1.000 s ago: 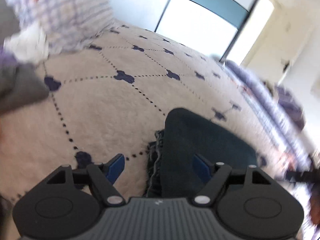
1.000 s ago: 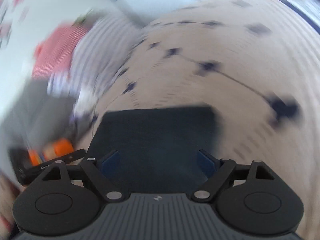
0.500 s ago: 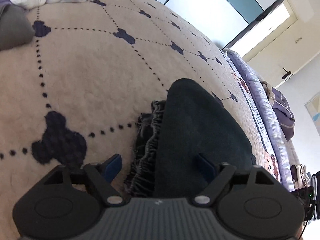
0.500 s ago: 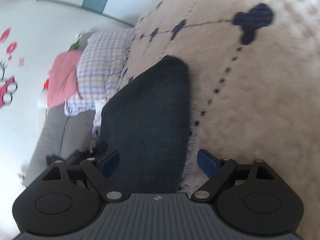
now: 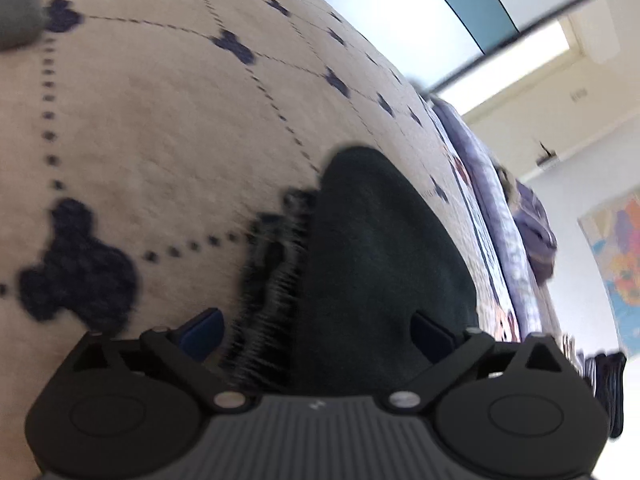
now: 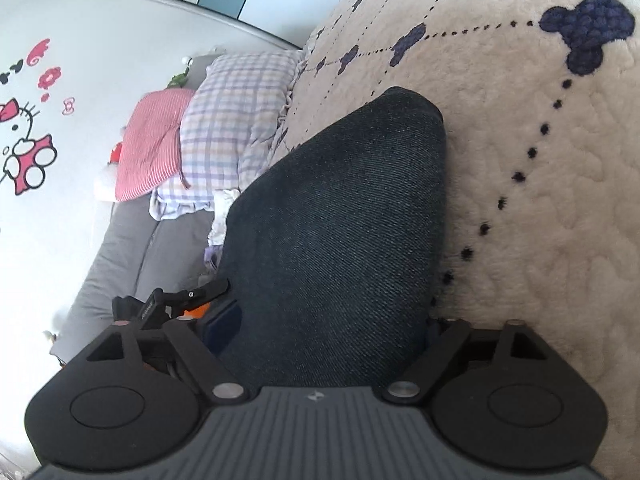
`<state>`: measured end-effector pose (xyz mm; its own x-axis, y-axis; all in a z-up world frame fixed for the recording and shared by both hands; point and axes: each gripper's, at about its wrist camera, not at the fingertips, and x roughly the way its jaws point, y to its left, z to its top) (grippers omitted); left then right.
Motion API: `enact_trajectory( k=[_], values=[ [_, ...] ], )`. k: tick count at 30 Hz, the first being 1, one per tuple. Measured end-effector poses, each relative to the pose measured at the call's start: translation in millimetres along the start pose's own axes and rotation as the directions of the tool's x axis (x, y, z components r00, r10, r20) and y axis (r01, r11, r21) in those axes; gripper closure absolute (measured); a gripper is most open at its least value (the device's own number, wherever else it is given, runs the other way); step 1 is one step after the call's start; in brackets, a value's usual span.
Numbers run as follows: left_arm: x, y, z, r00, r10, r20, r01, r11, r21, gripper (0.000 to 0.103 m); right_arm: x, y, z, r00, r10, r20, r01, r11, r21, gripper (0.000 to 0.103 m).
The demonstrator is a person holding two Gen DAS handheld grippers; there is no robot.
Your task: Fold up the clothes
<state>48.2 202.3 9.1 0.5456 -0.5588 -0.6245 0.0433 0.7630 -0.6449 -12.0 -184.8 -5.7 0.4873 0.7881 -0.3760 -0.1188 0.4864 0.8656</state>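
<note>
The dark denim garment (image 5: 380,264) lies folded on a cream fleece blanket (image 5: 160,128) with dark blue bear-head marks and dotted lines. In the left wrist view the garment is in the near middle, and its gathered elastic waistband (image 5: 268,292) shows along its left edge. The left gripper (image 5: 316,330) stands over the near end of the garment; its jaws are opening and are very wide. The left blue pad is over the blanket, just left of the waistband, and the right blue pad is over the dark cloth. The cloth lies between them, but the pads do not press on it, so this claw holds nothing.

In the right wrist view the same garment (image 6: 340,232) fills the middle and runs from the near edge away to a rounded far end. The right gripper (image 6: 332,322) has its jaws closing, with the near end of the garment between them. Only the left blue pad is seen, beside the cloth; the right pad is hidden behind the fold, so I cannot tell if the pads already press the cloth.

Far on the left there are a checked pillow (image 6: 236,120) and a red striped pillow (image 6: 154,140), near a grey sofa cushion (image 6: 120,248) and a white wall with a cartoon cat sticker (image 6: 24,136)
</note>
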Motion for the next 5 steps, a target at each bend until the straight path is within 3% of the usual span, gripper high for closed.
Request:
enact_trajectory(
  k=[1, 4, 5],
  values=[
    [3.8, -5.4, -2.0, 1.0, 0.019, 0.002, -0.019, 1.0, 0.02, 0.0, 2.4, -1.3, -1.5, 1.0, -0.009, -0.003, 0.009, 1.0, 0.0, 0.054],
    [7.8, -12.2, -3.2, 0.999, 0.05, 0.014, -0.051, 0.998, 0.024, 0.001, 3.8, 0.9, -4.5, 0.999, -0.043, 0.006, 0.043, 0.999, -0.033, 0.061],
    [7.4, -13.3, -2.7, 0.998, 0.055, 0.015, -0.055, 0.998, 0.027, 0.006, 2.8, 4.0, -3.5, 0.999, -0.046, 0.01, 0.046, 0.998, -0.039, 0.063]
  ],
)
